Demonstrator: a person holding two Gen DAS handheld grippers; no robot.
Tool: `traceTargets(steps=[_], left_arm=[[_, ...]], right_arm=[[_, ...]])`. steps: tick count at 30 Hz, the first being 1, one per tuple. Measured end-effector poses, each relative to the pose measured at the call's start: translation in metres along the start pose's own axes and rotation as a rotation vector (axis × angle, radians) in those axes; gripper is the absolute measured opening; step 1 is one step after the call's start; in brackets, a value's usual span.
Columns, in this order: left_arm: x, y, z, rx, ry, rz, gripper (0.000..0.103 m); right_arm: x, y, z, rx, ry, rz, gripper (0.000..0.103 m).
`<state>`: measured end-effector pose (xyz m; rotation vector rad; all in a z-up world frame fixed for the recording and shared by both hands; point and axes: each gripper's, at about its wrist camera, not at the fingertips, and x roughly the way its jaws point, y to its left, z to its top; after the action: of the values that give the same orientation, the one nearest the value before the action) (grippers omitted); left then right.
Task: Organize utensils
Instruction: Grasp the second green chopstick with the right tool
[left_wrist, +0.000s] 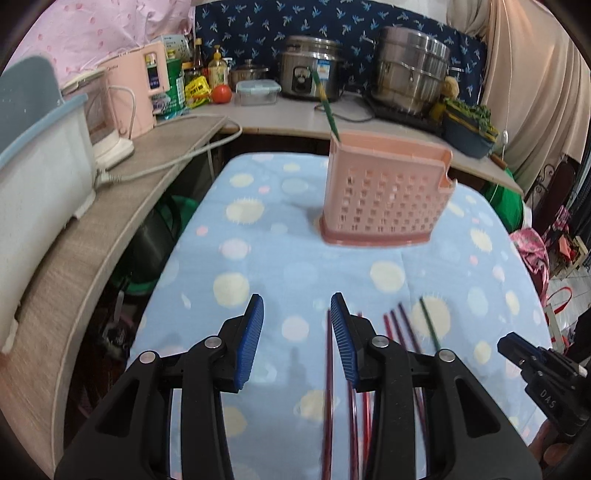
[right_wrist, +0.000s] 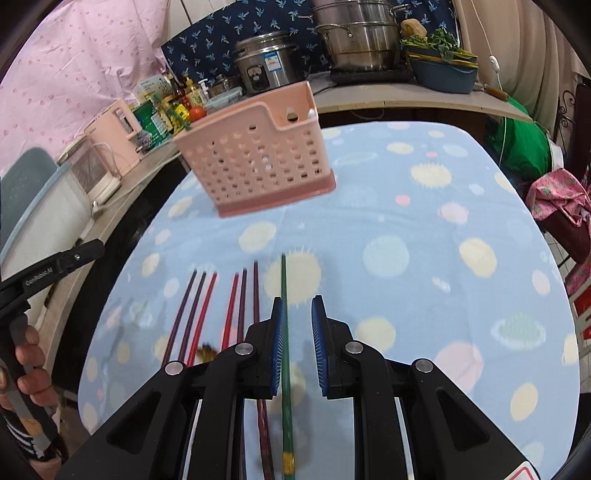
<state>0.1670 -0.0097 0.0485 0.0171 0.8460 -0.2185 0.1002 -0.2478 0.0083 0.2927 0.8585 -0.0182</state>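
A pink perforated utensil holder (left_wrist: 384, 192) stands on the blue dotted cloth (left_wrist: 266, 258); it also shows in the right wrist view (right_wrist: 258, 166). A green chopstick (left_wrist: 327, 107) stands in its left end. Several red and purple chopsticks (right_wrist: 207, 310) lie in a row on the cloth, also seen in the left wrist view (left_wrist: 397, 325). A green chopstick (right_wrist: 284, 280) lies between the fingers of my right gripper (right_wrist: 297, 317), next to its left pad, jaws open. My left gripper (left_wrist: 297, 317) is open and empty above the cloth, a dark red chopstick (left_wrist: 328, 369) under it.
A counter (left_wrist: 110, 206) at the left and back carries a pink kettle (left_wrist: 136, 88), bottles, a tomato (left_wrist: 221, 93), a rice cooker (left_wrist: 310, 70), a steel steamer pot (left_wrist: 410, 70) and a bowl of greens (left_wrist: 469, 125). A white-blue bin (left_wrist: 40, 162) stands at far left.
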Motion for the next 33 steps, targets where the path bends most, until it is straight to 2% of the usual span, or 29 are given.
traceTargets(steps=[7, 14, 26, 33], left_arm=[[0.006, 0.002, -0.05, 0.018, 0.061, 0.015, 0.036], [0.008, 0.001, -0.087, 0.016, 0.107, 0.017, 0.036], [0.006, 0.003, -0.124, 0.01, 0.162, 0.005, 0.037], [0.003, -0.002, -0.133, 0.022, 0.175, -0.011, 0.037]], right_arm=[[-0.003, 0.001, -0.043, -0.01, 0.051, -0.011, 0.016], [-0.003, 0.005, -0.072, -0.015, 0.092, -0.004, 0.016], [0.0, 0.007, -0.093, -0.028, 0.117, -0.019, 0.016], [0.003, 0.007, -0.1, -0.031, 0.134, -0.015, 0.016]])
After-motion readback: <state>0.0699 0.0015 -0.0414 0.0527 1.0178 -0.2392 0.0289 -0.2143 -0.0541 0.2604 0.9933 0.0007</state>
